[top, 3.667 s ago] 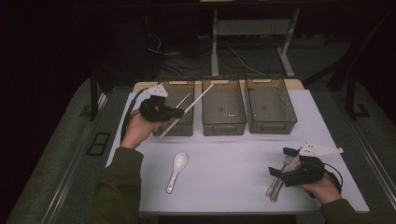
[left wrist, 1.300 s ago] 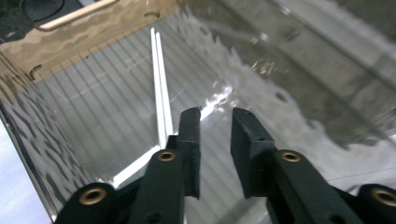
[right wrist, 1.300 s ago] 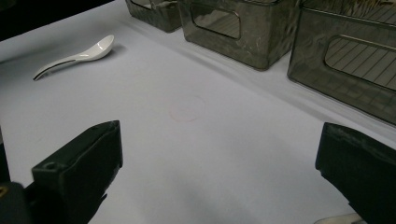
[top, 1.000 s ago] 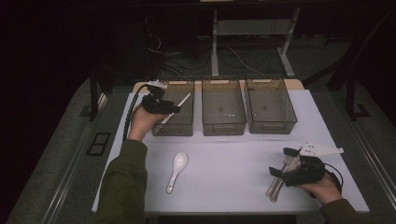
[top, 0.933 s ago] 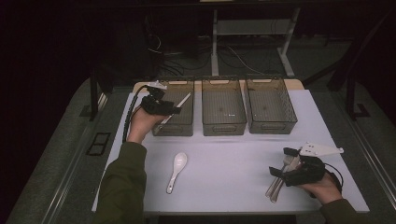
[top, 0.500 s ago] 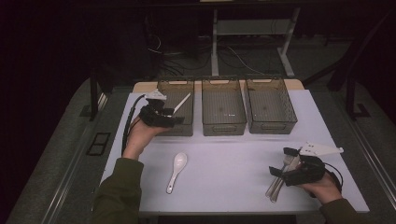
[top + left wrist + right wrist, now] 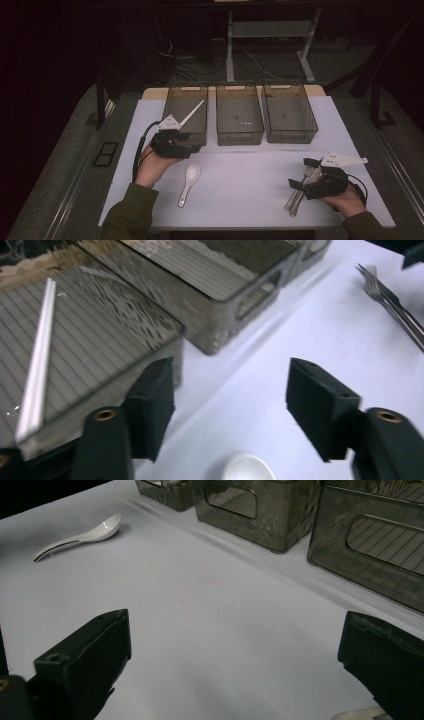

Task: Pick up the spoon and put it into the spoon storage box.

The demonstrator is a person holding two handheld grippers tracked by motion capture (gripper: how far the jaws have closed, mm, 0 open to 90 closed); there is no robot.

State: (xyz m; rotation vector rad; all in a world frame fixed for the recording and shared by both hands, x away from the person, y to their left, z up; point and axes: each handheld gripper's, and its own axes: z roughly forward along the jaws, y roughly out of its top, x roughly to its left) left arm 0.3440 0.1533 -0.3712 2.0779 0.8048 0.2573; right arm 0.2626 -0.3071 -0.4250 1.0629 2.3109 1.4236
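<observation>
A table covered by a white sheet carries everything. Along its far edge, toward twelve o'clock, three smoky clear plastic bins stand in a row: the left bin, the middle bin and the right bin, near each other. A white ceramic spoon lies at about seven o'clock. A bundle of metal forks lies at four o'clock.
</observation>
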